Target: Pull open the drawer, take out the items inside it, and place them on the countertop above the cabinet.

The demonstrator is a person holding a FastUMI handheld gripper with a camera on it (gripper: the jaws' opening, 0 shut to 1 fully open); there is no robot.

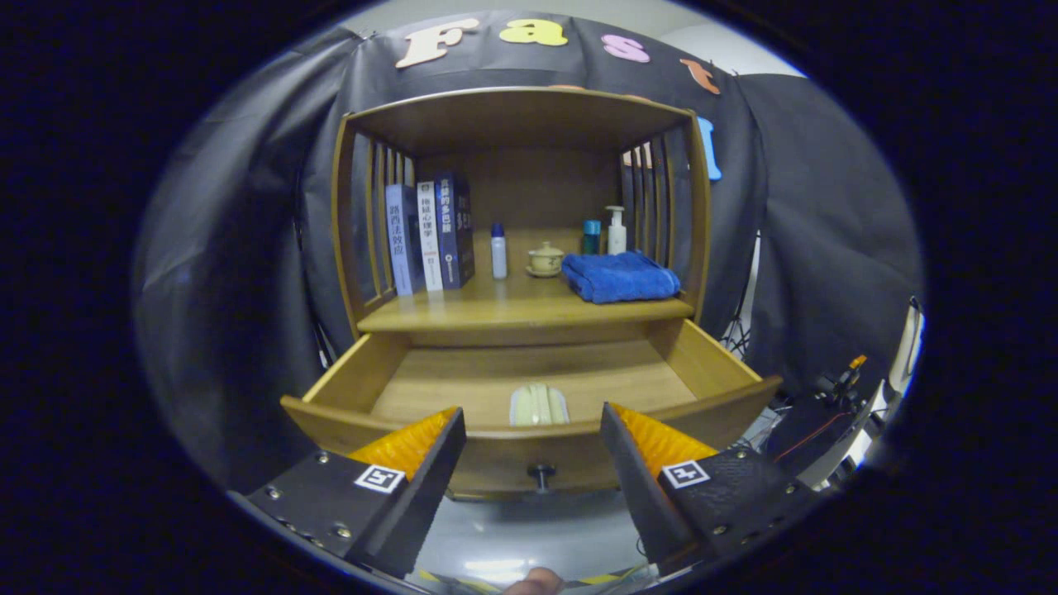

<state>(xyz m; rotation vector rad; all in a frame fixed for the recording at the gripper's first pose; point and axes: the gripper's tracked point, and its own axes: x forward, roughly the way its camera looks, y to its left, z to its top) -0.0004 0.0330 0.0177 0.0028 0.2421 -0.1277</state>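
The drawer (529,388) of the wooden cabinet (521,215) stands pulled out toward the camera, its front panel just ahead of the claw (533,434). The claw is spread wide with nothing between its fingers; the drawer's small dark knob (541,473) sits in the gap between them, untouched.

Inside the drawer, close behind the front panel and roughly above the knob, lies a pale, rounded item (539,405) with ridges on it; what it is cannot be told. The rest of the drawer floor shows bare wood.

Above the drawer is the cabinet's surface (496,310), under a wooden top with slatted sides. On it, taken from the drawer's left side to its right: three upright books (430,235) leaning against the left slats, a small white bottle with a blue cap (498,250), a little lidded cup on a saucer (545,260), and a folded blue towel (620,277) near the right slats. Behind the towel stand a teal container (591,236) and a white pump bottle (617,230).

Below the drawer, between the fingers, a fingertip (536,583) of a person shows.
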